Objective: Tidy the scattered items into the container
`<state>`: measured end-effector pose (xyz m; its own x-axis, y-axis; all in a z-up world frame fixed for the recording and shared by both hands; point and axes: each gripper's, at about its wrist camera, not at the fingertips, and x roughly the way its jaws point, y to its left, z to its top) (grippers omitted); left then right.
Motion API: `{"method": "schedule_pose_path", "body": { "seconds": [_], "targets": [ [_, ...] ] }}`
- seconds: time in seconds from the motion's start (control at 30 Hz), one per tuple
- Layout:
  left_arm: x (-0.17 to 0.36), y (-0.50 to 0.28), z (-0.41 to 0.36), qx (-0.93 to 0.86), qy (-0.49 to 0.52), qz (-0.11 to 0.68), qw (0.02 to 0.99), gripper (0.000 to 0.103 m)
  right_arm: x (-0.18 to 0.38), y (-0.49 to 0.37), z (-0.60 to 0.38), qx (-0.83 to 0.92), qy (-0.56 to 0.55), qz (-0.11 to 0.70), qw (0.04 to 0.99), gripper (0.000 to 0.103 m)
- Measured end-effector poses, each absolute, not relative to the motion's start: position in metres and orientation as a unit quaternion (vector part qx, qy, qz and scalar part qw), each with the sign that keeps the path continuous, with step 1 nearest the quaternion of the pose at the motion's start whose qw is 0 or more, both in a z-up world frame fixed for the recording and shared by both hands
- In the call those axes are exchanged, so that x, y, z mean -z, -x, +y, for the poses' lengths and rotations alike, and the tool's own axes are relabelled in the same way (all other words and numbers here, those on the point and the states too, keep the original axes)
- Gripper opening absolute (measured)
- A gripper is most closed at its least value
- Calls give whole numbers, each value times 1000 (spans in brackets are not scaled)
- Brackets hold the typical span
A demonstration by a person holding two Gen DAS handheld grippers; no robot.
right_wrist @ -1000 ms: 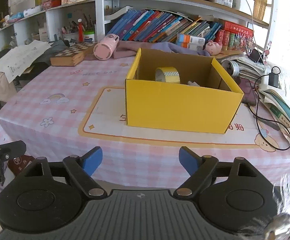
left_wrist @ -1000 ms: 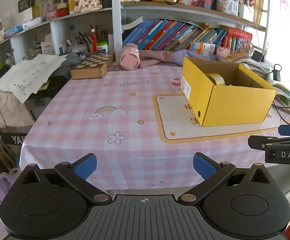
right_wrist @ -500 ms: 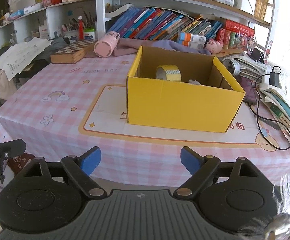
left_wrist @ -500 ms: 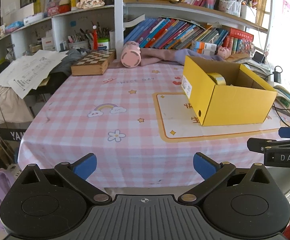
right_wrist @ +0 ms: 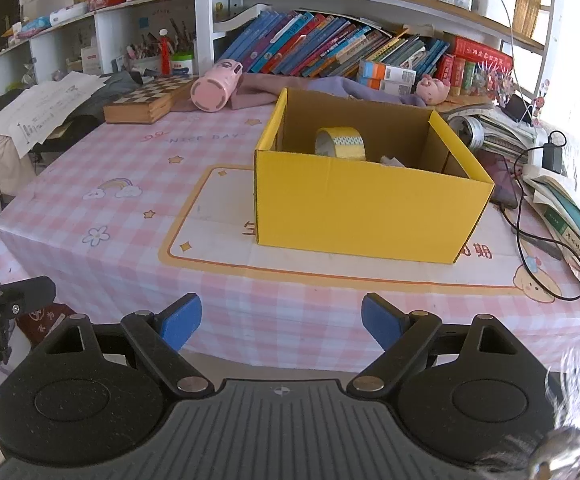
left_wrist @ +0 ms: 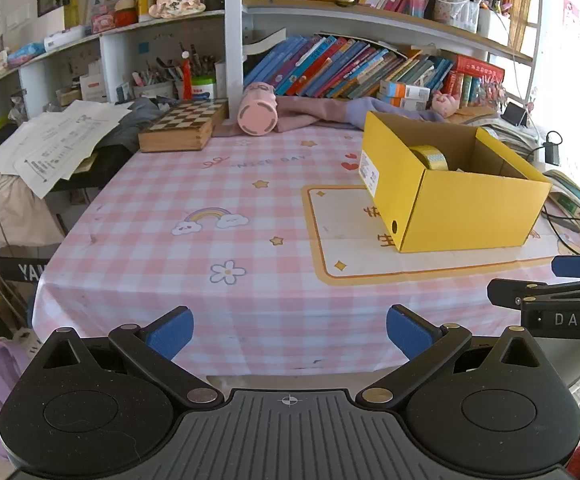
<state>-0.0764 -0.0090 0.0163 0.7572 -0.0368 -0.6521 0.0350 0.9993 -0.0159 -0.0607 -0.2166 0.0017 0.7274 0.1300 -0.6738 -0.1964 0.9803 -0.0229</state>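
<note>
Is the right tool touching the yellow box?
Apart. The right wrist view shows the right tool open and empty at the table's near edge, with a strip of pink checked tablecloth between its tips and the yellow cardboard box.

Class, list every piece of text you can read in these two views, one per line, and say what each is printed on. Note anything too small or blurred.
"NICE DAY": on the tablecloth.
"DAS": on the right gripper, seen from the left wrist view.
"YA", cut off: on a dark strip below the table's left edge.
Chinese characters on the tablecloth's mat: partly hidden by the box.
Box label, book spines, papers: too small to read.
</note>
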Motion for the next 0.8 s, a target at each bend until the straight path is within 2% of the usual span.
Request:
{"method": "schedule_pose_path", "body": {
  "seconds": [0.8],
  "targets": [
    [-14,74,-8,23,12,349,937,103,0,57,-219,-86,41,362,927,87]
  ]
}}
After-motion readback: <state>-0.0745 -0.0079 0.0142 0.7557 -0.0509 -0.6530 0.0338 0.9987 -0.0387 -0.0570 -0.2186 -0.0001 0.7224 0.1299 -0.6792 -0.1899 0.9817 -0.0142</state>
